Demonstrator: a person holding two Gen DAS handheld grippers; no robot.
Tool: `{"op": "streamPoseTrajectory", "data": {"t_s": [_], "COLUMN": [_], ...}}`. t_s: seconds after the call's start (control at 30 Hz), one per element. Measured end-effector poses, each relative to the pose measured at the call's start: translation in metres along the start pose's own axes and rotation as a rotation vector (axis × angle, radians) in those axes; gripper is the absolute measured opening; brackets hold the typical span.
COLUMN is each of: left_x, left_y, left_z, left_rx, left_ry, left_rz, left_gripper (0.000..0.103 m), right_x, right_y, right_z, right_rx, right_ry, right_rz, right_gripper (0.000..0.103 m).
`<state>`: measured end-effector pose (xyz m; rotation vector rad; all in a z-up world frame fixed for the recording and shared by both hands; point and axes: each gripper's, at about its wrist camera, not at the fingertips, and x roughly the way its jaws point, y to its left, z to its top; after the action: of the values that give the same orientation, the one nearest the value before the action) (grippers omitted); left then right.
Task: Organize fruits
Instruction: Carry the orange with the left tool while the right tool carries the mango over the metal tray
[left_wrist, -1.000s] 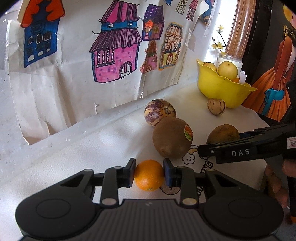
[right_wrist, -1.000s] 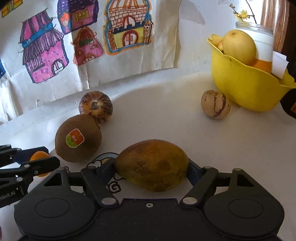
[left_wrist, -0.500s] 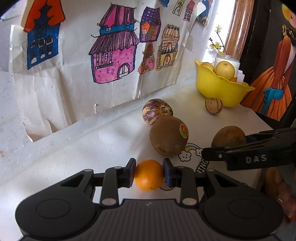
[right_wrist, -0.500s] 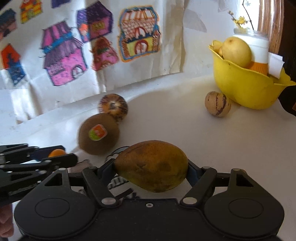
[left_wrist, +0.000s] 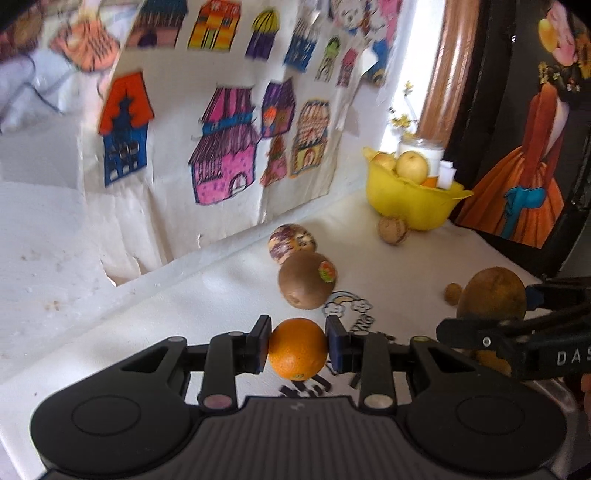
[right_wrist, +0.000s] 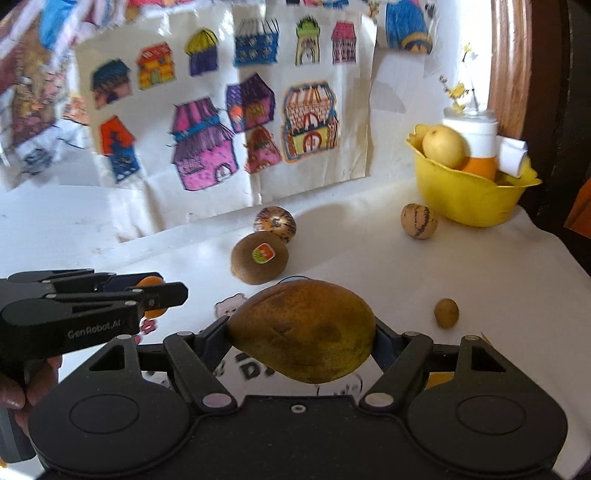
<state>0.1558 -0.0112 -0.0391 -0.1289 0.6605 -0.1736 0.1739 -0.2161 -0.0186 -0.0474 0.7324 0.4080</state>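
Note:
My left gripper (left_wrist: 297, 349) is shut on a small orange (left_wrist: 297, 349) and holds it above the white table. My right gripper (right_wrist: 302, 335) is shut on a large brownish-green mango (right_wrist: 302, 335), also lifted off the table. A brown kiwi with a sticker (right_wrist: 259, 263) and a purple-striped round fruit (right_wrist: 275, 224) lie side by side mid-table. A smaller striped fruit (right_wrist: 419, 220) rests just in front of the yellow bowl (right_wrist: 466, 201) at the back right, which holds a pale pear (right_wrist: 442, 146) and an orange. A tiny brown fruit (right_wrist: 446, 313) lies to the right of the mango.
Paper with coloured house drawings (right_wrist: 229, 122) hangs on the wall behind the table. A white jar with yellow flowers (right_wrist: 474, 136) stands behind the bowl. A dark framed painting (left_wrist: 524, 158) closes off the right side. The white tablecloth (right_wrist: 369, 243) has printed cartoon figures.
Both grippers have risen and pulled back from the table with their fruits; the kiwi, striped fruits and bowl now look smaller and farther. A tiny brown fruit has come into view.

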Motion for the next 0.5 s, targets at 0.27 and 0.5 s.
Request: {"op": "streamPoseTrajectory", "data": {"t_s": [0.27, 0.5], "left_x": [-0.048, -0.076], "left_y": [-0.033, -0.062], "left_z": [-0.007, -0.021], "left_rx": [0.043, 0.081], "left_ry": [-0.042, -0.048], "left_rz": [-0.048, -0.09], "left_gripper": [0.034, 0.034], "right_x": [-0.064, -0.113], "right_y": [0.009, 0.004], "right_z": [-0.026, -0.052], "right_rx": [-0.004, 0.013], "right_ry": [-0.041, -0.068], "right_rz": [-0.028, -0.07], "right_gripper": [0.078, 0.078]}}
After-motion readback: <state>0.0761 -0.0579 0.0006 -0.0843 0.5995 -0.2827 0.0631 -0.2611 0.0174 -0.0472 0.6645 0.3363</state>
